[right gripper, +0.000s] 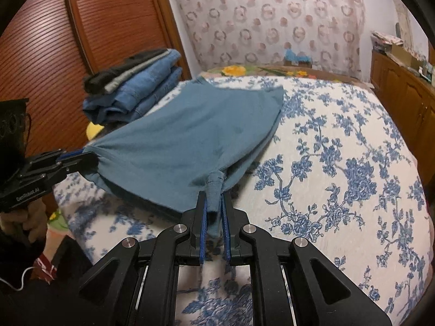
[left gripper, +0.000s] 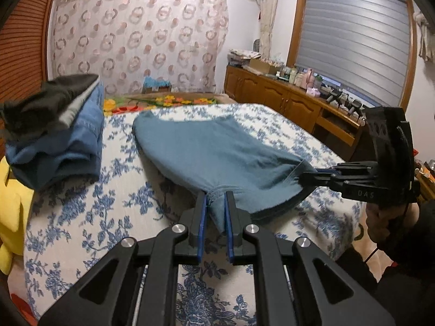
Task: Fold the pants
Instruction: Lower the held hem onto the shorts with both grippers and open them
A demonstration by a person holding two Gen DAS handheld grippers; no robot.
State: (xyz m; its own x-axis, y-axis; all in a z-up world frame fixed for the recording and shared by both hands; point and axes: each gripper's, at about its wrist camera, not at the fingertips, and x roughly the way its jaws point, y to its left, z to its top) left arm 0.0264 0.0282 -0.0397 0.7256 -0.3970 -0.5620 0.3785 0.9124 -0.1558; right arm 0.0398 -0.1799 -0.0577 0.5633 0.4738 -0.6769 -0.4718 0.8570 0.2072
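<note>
The blue-grey pants [left gripper: 212,152] lie folded on the bed, their near edge lifted off the cover; they also show in the right wrist view [right gripper: 195,135]. My left gripper [left gripper: 216,197] is shut on a bunched corner of that near edge. My right gripper [right gripper: 214,195] is shut on the other near corner. Each gripper shows in the other's view: the right gripper [left gripper: 307,176] at the cloth's right corner, the left gripper [right gripper: 81,157] at its left corner. The far edge of the pants rests on the bed.
The bed cover [right gripper: 339,163] is white with blue flowers. A stack of folded jeans and dark clothes [left gripper: 57,133] sits at the bed's left side, next to a yellow item [left gripper: 13,206]. A wooden cabinet [left gripper: 285,100] with clutter stands at the right. A wooden shutter door [right gripper: 68,40] is at the left.
</note>
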